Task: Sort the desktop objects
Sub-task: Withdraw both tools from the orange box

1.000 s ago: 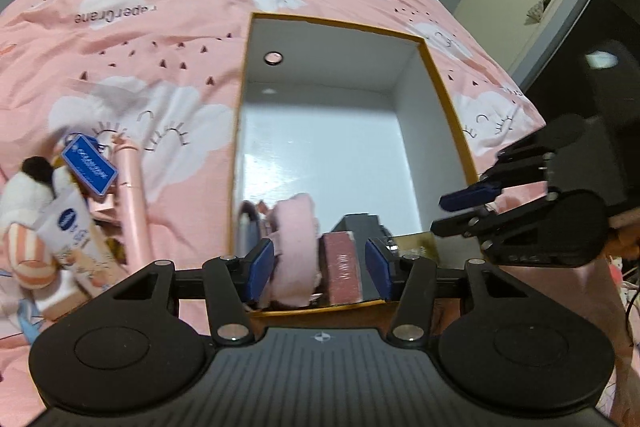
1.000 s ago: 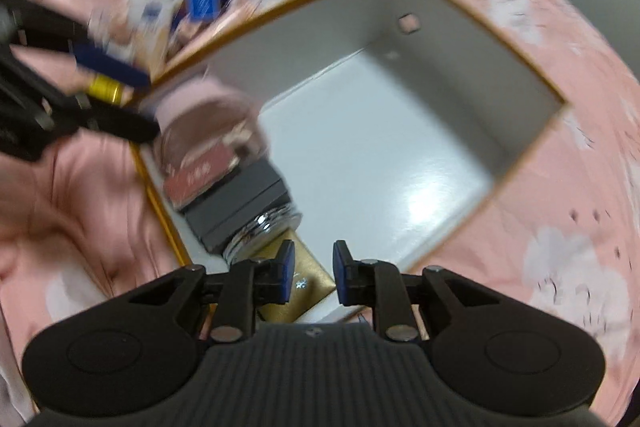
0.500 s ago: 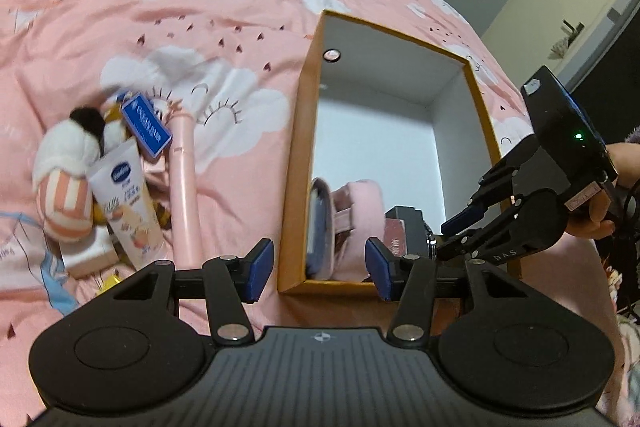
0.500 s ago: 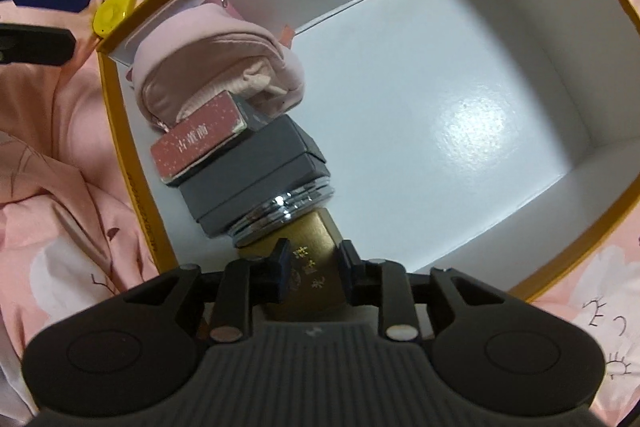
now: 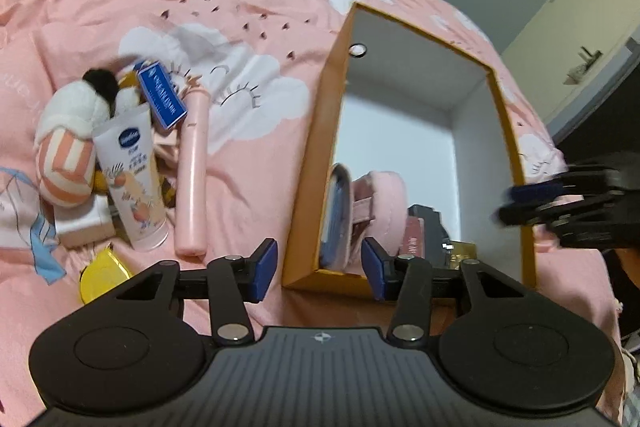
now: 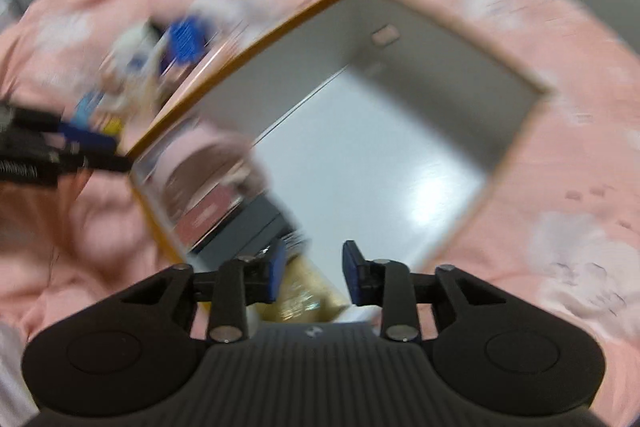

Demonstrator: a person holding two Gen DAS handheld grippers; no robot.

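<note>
An orange-rimmed white box point(image 5: 508, 131) lies on the pink bedspread. Inside its near end are a pink pouch point(image 5: 380, 195), a reddish carton point(image 5: 414, 241), a dark grey box point(image 5: 434, 223) and a gold box point(image 5: 460, 251). My left gripper point(image 5: 318, 269) is open and empty just before the box's near corner. My right gripper point(image 6: 312, 273) is open above the gold box point(image 6: 304, 291), blurred by motion; it also shows in the left wrist view point(image 5: 560, 195). Left of the box lie a pink tube point(image 5: 192, 171), a lotion tube point(image 5: 132, 179), a blue card point(image 5: 162, 95) and a plush toy point(image 5: 68, 143).
A yellow round item point(image 5: 102, 277) and a white block point(image 5: 82, 227) lie near the pile. The far half of the box floor point(image 6: 400, 147) is bare. A door point(image 5: 580, 39) stands at the back right.
My right gripper has opened off the gold box, which now rests in the box, and is pulling back. My left gripper has drawn back and left, out of the box.
</note>
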